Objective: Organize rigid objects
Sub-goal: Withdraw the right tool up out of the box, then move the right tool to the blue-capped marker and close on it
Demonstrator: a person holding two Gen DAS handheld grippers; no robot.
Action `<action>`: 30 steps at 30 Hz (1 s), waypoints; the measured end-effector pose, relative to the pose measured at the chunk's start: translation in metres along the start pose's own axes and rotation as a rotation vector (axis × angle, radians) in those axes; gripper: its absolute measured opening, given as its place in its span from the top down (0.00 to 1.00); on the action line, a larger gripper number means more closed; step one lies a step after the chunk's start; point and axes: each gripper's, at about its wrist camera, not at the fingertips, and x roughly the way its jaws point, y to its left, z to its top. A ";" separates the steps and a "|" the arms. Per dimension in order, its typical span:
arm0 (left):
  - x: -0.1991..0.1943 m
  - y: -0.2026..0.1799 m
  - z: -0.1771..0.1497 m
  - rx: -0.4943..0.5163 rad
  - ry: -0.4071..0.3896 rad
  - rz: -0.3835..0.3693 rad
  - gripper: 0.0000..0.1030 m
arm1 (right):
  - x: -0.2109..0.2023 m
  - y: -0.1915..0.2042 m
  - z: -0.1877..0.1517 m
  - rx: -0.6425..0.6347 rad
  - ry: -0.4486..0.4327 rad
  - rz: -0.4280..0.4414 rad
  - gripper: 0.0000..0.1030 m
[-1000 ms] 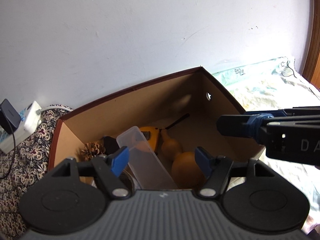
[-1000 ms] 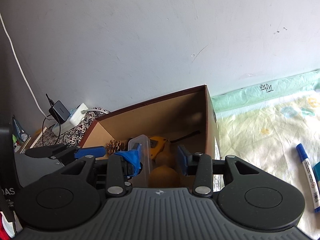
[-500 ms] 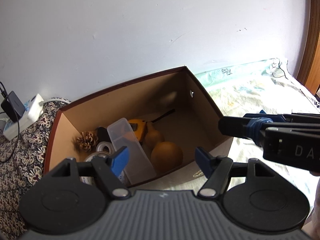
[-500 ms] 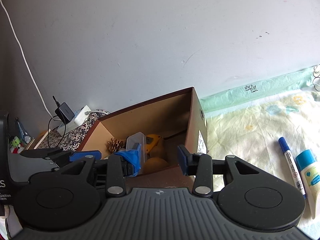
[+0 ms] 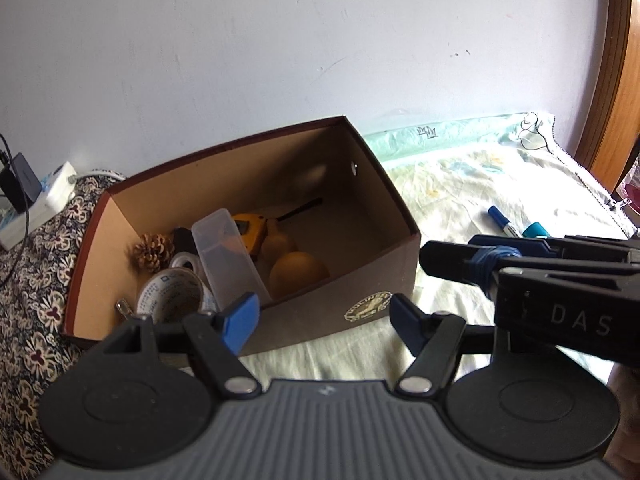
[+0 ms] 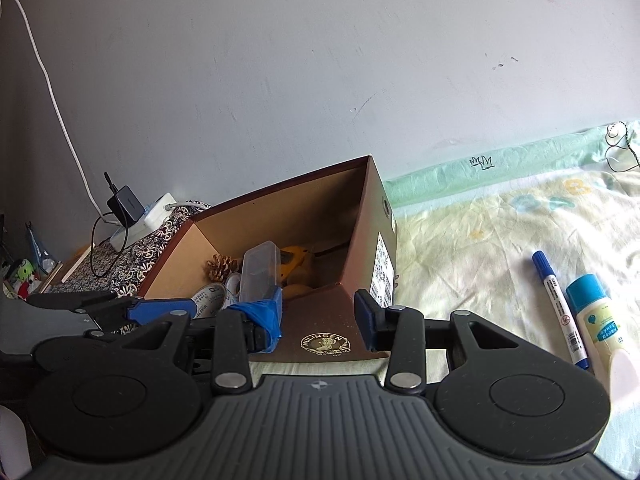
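Grippers hovered before a brown shoebox holding a pine cone and gourd. Left gripper and right gripper were both spread apart, empty. Blue marker lay beside a glue bottle.

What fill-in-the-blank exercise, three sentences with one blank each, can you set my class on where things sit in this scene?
1. The pine cone lies inside the brown cardboard ____.
2. The blue marker lies on the bedsheet beside a bottle with a ____ cap.
3. Both the left claw and the right claw hold ____.

Missing words: box; blue; nothing
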 end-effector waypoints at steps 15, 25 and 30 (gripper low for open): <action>0.021 -0.018 -0.027 -0.006 0.068 -0.064 0.30 | -0.002 -0.011 -0.021 0.006 0.047 -0.058 0.77; 0.040 -0.041 -0.039 0.041 0.111 -0.111 0.30 | -0.001 -0.027 -0.033 0.034 0.084 -0.098 0.77; 0.049 -0.054 -0.044 0.064 0.134 -0.161 0.30 | -0.004 -0.041 -0.040 0.044 0.090 -0.129 0.77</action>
